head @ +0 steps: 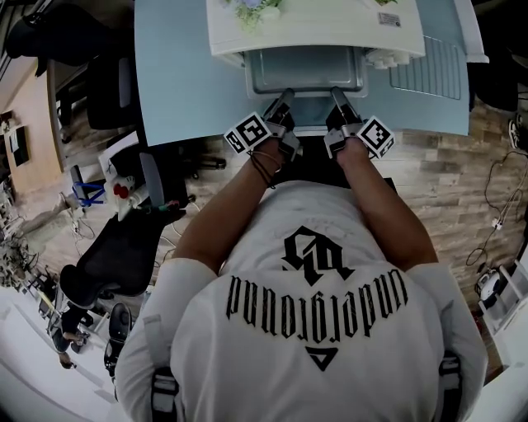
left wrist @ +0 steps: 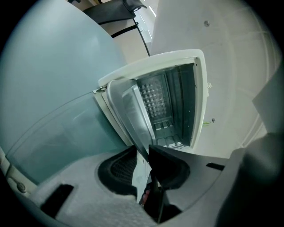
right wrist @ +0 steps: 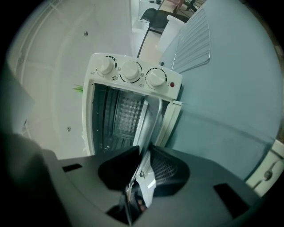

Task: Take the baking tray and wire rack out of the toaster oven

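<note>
A metal baking tray (head: 305,72) sticks halfway out of the white toaster oven (head: 313,29) on the pale blue table (head: 181,74). My left gripper (head: 285,99) is shut on the left part of the tray's near rim, and my right gripper (head: 337,96) is shut on the right part. In the left gripper view the tray (left wrist: 131,113) runs edge-on from the left gripper (left wrist: 147,153) into the oven cavity (left wrist: 173,106). The right gripper view shows the tray (right wrist: 148,117) pinched the same way in the right gripper (right wrist: 143,155). A wire rack (head: 429,67) lies on the table right of the oven, also seen as the wire rack (right wrist: 193,42).
The oven door (head: 309,115) hangs open under the tray at the table's front edge. Three knobs (right wrist: 131,71) sit on the oven's right panel. Flowers (head: 256,10) rest on top of the oven. Office chairs (head: 115,247) and clutter stand on the floor to my left.
</note>
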Demonstrator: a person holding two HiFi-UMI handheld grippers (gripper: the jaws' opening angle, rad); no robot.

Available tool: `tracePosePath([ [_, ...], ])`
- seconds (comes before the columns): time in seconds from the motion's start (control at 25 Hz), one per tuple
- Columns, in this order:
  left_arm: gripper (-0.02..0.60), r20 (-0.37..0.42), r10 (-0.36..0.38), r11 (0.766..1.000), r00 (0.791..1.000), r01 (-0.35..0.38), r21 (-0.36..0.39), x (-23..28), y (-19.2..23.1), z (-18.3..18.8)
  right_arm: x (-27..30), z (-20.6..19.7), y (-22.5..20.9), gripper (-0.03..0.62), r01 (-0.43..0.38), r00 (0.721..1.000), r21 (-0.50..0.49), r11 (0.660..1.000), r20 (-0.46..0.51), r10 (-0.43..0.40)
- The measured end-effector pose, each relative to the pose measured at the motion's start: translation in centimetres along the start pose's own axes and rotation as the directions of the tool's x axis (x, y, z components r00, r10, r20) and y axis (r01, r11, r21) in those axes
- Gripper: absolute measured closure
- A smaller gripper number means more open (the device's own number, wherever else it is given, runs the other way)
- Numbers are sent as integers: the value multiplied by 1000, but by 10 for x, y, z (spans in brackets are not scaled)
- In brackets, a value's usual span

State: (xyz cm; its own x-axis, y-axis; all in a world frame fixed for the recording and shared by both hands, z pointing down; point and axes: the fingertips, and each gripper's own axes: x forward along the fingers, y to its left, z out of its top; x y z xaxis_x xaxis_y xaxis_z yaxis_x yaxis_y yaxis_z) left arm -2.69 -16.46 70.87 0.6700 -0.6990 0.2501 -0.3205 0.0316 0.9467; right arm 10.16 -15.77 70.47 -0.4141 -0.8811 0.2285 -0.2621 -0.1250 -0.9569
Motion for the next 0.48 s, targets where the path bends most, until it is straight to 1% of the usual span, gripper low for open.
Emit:
tracePosePath([
  [0.24, 492, -31, 5, 1000, 999, -5, 5, -10, 3, -11, -12, -6, -3, 514, 11, 1000, -9, 1000, 13, -11],
  [0.48, 492, -68, -6, 1000, 998, 7, 20, -27, 2, -24, -31, -19, -2, 514, 10, 1000, -14, 1000, 24, -10],
])
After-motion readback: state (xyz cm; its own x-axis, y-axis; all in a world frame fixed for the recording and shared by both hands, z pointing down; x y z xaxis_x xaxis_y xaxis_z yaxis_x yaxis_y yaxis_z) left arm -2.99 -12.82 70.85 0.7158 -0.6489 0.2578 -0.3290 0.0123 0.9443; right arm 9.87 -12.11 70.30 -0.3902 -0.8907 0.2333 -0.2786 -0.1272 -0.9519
